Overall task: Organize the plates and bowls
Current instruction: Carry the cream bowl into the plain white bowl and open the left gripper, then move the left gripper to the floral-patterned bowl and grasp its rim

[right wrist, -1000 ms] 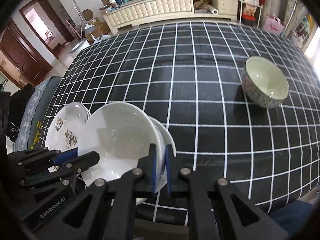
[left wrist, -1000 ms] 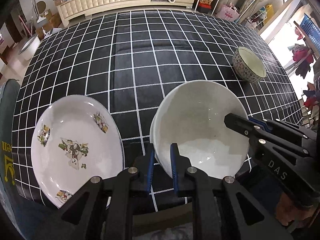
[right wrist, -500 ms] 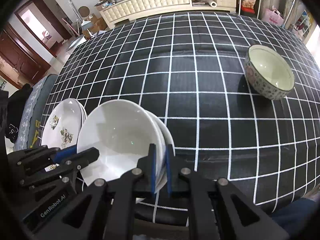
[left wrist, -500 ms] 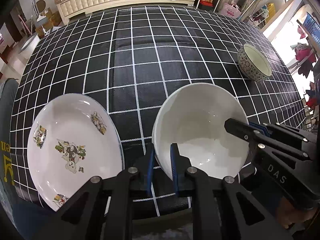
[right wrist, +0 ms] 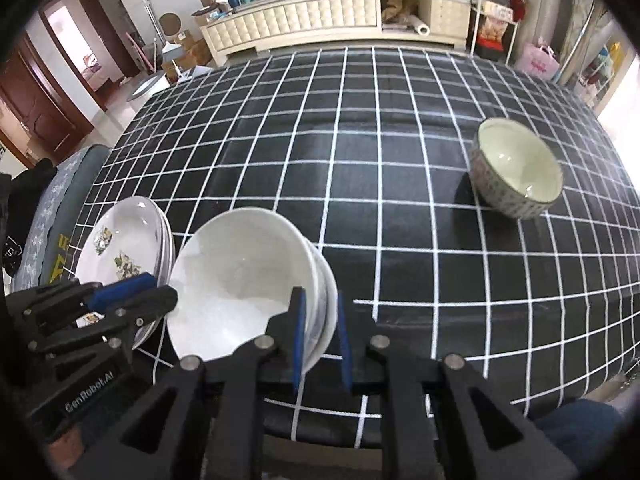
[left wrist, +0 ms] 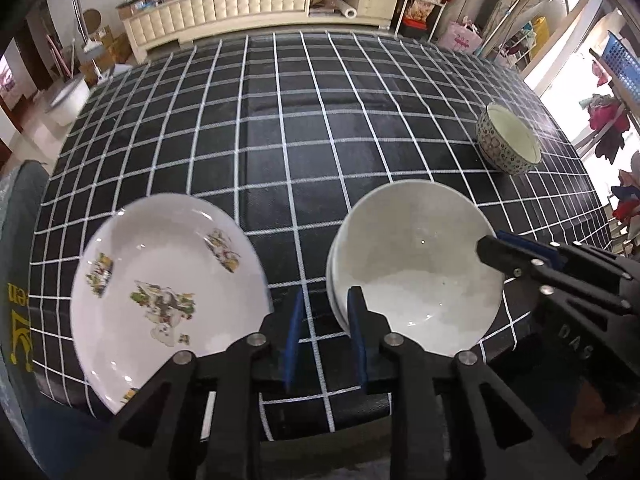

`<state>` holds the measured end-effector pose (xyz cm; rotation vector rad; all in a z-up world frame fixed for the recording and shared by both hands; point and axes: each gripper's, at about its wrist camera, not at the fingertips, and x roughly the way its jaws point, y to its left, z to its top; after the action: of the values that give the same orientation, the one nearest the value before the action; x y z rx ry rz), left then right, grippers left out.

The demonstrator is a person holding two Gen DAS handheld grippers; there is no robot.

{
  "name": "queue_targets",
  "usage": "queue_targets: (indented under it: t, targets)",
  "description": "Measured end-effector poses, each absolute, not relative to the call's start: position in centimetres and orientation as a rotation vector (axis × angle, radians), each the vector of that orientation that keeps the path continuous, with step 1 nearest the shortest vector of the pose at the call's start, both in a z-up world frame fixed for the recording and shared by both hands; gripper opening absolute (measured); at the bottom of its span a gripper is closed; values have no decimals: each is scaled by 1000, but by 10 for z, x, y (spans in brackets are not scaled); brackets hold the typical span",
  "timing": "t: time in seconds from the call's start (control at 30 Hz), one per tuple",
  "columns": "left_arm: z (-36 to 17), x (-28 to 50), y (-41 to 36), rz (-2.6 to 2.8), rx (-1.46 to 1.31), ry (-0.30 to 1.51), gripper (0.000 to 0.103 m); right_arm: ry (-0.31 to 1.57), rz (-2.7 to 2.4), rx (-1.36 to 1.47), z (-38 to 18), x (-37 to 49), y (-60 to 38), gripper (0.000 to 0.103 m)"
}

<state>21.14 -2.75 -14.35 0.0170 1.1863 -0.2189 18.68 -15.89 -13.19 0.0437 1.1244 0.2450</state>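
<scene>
My claws, left (left wrist: 323, 334) and right (right wrist: 320, 338), gape around the plain white stacked bowls' (right wrist: 244, 280) near rim.

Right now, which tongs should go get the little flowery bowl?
Probably the right tongs. The patterned bowl sits on their side of the table, apart from everything. The left tongs are over by the picture plates, farther away.

On the desk (left wrist: 280, 128), a stack of plates (left wrist: 168, 292) sits at the near left edge, with a stack of bowls (left wrist: 416, 280) just to its right. A single bowl (right wrist: 516, 172) stands well apart, farther back on the right.
</scene>
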Motion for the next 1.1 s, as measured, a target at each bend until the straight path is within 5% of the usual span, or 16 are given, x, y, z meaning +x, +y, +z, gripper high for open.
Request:
queue_targets:
  t: [0.43,0.73,0.8,1.1]
  targets:
    - [-77,184,-33,-278,51,960,57,942,213,34,-70,158,-171,67]
    - [-33,181,-59,-339,84,849,82,841,191,20,-32,151,-190,71]
    - [-26,184,-66,-350,87,835,82,824,179,24,-26,152,-198,81]
    - [-11,212,-104,-383,104,816,82,780,117,52,-7,168,-243,87]
